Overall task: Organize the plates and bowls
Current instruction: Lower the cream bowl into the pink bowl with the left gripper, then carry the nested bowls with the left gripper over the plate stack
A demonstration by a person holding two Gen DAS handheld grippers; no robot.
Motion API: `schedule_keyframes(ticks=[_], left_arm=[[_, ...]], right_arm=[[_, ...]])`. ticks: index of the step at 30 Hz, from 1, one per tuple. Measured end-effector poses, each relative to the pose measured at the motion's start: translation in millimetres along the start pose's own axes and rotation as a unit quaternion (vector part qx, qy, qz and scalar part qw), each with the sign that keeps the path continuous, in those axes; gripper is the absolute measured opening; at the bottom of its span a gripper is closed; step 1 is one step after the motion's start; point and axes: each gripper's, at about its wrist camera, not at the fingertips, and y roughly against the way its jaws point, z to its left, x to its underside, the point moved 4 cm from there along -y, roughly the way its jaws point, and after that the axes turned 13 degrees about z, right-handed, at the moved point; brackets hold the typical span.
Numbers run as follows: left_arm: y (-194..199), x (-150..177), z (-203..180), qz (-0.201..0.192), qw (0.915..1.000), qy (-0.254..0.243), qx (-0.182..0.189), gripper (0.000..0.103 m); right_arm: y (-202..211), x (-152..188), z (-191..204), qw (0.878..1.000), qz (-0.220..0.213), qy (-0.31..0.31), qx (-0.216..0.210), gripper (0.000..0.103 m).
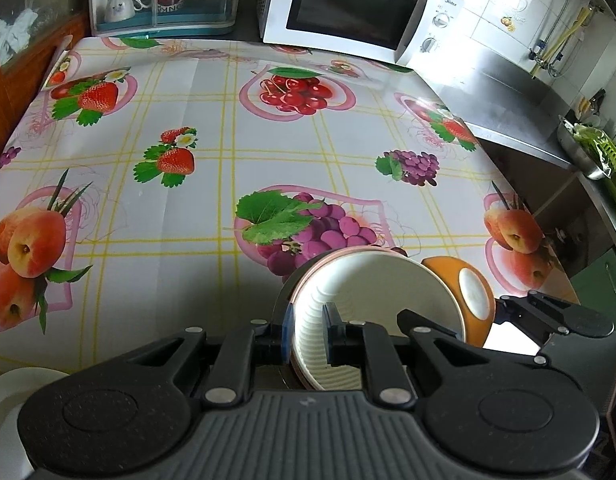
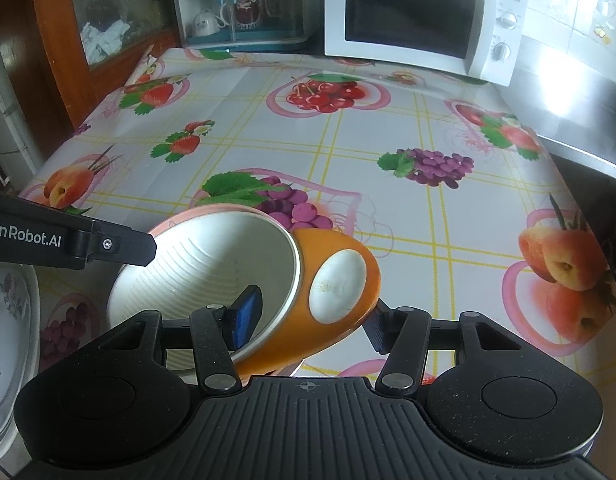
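Note:
My left gripper [image 1: 306, 330] is shut on the rim of a pink-edged white ribbed bowl [image 1: 371, 292], held tilted above the table. My right gripper [image 2: 311, 320] is shut on the wall of an orange bowl with white ovals [image 2: 339, 280], one finger inside, one outside. In the right wrist view the pink-rimmed bowl [image 2: 204, 264] sits nested inside the orange bowl, and the left gripper's finger [image 2: 120, 246] reaches its rim from the left. The orange bowl [image 1: 463, 292] shows behind the white bowl in the left wrist view.
A white floral plate [image 2: 8, 320] lies at the table's near left; its edge shows in the left wrist view [image 1: 12, 392]. A microwave [image 1: 359, 8] and a cup cabinet [image 1: 164, 0] stand at the back. A steel counter [image 1: 507, 100] runs to the right of the fruit-print tablecloth [image 1: 228, 140].

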Motion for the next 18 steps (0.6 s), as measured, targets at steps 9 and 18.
schedule_keyframes(ticks=[9,18], left_arm=[[3.9,1.6,3.1,-0.007,1.0000,0.004,0.004,0.033],[7.4,0.0,18.1,-0.012,0.9995,0.025,0.011,0.049]], right_arm=[[8.5,10.0,-5.3,1.000,0.000,-0.021,-0.021,0.061],[30.5,22.0,-8.6,0.999,-0.030,-0.028,-0.024,0.066]])
